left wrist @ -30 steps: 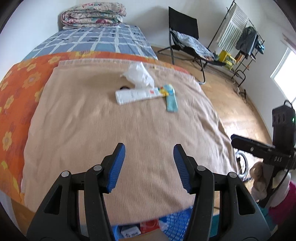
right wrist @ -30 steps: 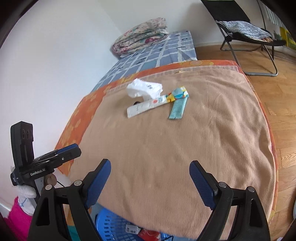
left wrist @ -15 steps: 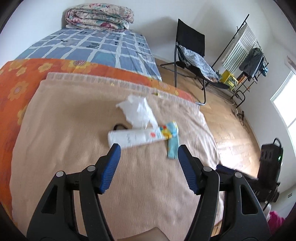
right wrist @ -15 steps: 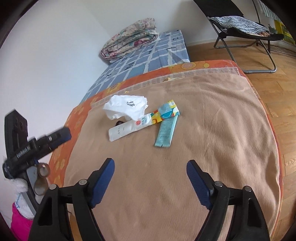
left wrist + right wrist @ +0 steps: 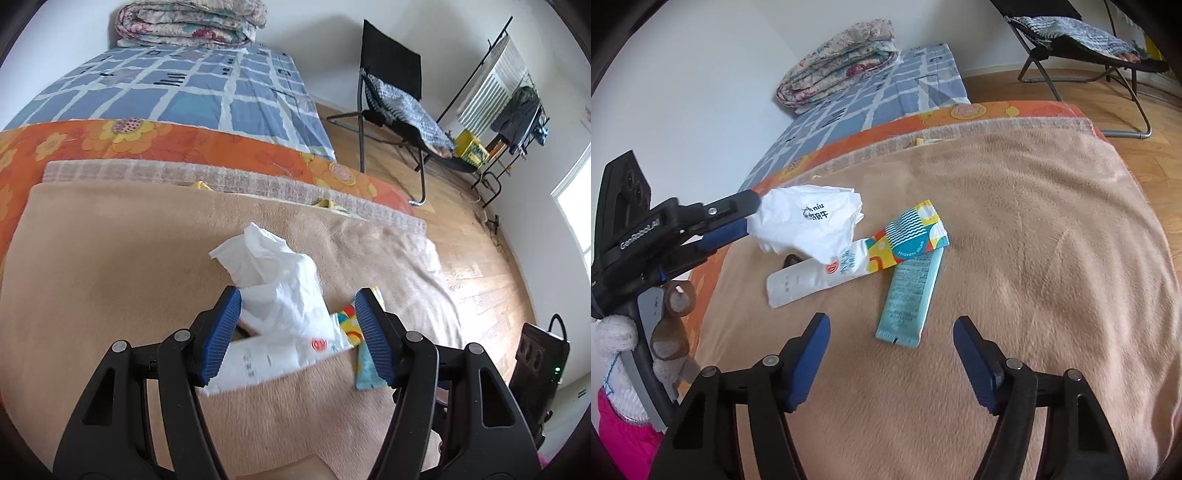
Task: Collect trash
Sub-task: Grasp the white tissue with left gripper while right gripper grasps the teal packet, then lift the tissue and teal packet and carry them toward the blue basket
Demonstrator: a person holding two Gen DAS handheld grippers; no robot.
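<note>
A crumpled white plastic bag (image 5: 280, 280) lies on the tan blanket (image 5: 110, 295), on top of a long white wrapper (image 5: 266, 362) with a colourful end. A teal sachet (image 5: 912, 295) lies beside them. My left gripper (image 5: 299, 332) is open, its blue pads either side of the white bag and wrapper. In the right wrist view the left gripper's fingers (image 5: 735, 206) reach the white bag (image 5: 812, 225) from the left. My right gripper (image 5: 890, 362) is open and empty, just short of the teal sachet.
The tan blanket (image 5: 1052, 258) covers an orange flowered sheet (image 5: 92, 144) and a blue checked bedcover (image 5: 184, 92). A folded quilt (image 5: 192, 22) lies at the far end. A black folding chair (image 5: 399, 96) and a clothes rack (image 5: 517, 107) stand on the wooden floor at right.
Both grippers moved forward over the blanket toward the trash. The left gripper's pads now flank the white bag; the right gripper has come close to the teal sachet.
</note>
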